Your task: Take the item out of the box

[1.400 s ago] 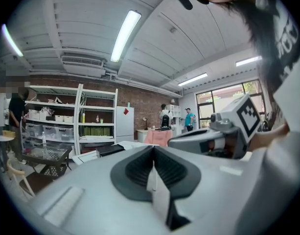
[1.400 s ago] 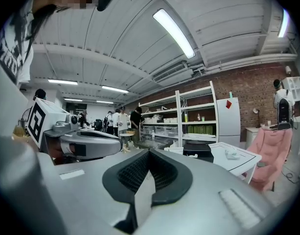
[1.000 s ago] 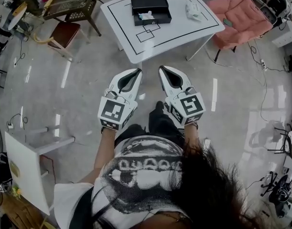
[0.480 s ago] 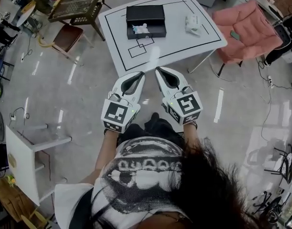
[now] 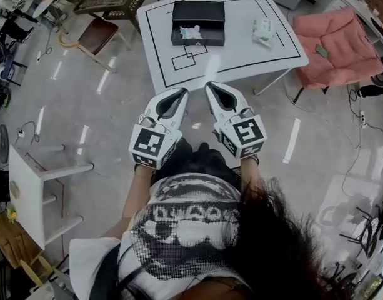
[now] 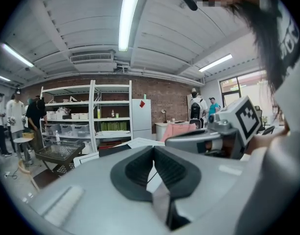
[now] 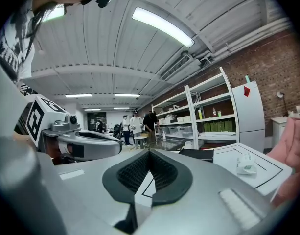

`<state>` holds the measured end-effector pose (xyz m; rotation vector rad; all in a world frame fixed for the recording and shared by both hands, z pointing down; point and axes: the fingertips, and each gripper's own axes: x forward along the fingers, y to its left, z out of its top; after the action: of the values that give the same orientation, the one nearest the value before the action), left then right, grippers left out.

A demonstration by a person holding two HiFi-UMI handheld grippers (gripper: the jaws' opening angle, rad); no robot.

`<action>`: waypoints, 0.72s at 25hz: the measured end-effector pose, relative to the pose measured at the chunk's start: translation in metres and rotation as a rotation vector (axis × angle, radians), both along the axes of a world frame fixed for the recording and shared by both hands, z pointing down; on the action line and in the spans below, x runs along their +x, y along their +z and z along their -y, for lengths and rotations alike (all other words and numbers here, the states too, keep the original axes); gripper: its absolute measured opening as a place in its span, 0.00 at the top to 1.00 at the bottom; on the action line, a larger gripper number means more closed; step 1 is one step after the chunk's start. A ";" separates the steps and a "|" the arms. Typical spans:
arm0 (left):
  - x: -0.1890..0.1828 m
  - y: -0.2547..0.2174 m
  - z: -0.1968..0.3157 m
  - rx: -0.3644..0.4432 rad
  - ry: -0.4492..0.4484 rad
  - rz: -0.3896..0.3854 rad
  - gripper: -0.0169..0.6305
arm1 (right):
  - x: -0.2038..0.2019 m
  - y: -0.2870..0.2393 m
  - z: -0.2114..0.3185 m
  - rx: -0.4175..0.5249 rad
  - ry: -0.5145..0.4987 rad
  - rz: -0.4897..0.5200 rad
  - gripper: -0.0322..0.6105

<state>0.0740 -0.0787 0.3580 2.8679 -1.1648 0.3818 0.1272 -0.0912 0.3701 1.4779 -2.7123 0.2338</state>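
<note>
Closer now: our left gripper point(image 5: 182, 92) and right gripper point(image 5: 210, 85) sit at the counter point(image 5: 241, 52) edge, both pinched together, empty, so the box point(image 5: 198, 14) is next.

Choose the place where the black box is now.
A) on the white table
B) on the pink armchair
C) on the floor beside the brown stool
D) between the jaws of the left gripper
A: the head view shows the black box resting on the white table, inside the black lines drawn on its top.
</note>
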 end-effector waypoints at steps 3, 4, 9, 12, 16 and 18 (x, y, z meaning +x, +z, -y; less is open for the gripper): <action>0.000 0.001 0.004 -0.003 -0.013 0.008 0.97 | 0.004 0.001 0.005 -0.004 0.000 0.012 0.94; -0.001 0.002 0.006 -0.004 -0.014 0.013 0.97 | 0.005 0.002 0.008 -0.006 0.002 0.016 0.94; -0.003 0.012 0.019 -0.018 -0.012 0.036 0.97 | 0.008 0.011 0.020 -0.019 0.017 0.024 0.94; -0.002 0.014 0.035 -0.021 -0.005 0.032 0.97 | 0.012 0.014 0.034 -0.029 0.031 0.019 0.94; -0.004 0.016 0.066 -0.020 -0.001 0.029 0.97 | 0.014 0.021 0.060 -0.046 0.042 -0.002 0.94; -0.006 0.019 0.085 -0.019 0.001 0.025 0.97 | 0.013 0.026 0.077 -0.057 0.045 -0.010 0.94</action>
<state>0.0680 -0.1636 0.3766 2.8552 -1.1573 0.4276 0.1400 -0.1678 0.3958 1.5216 -2.6436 0.3018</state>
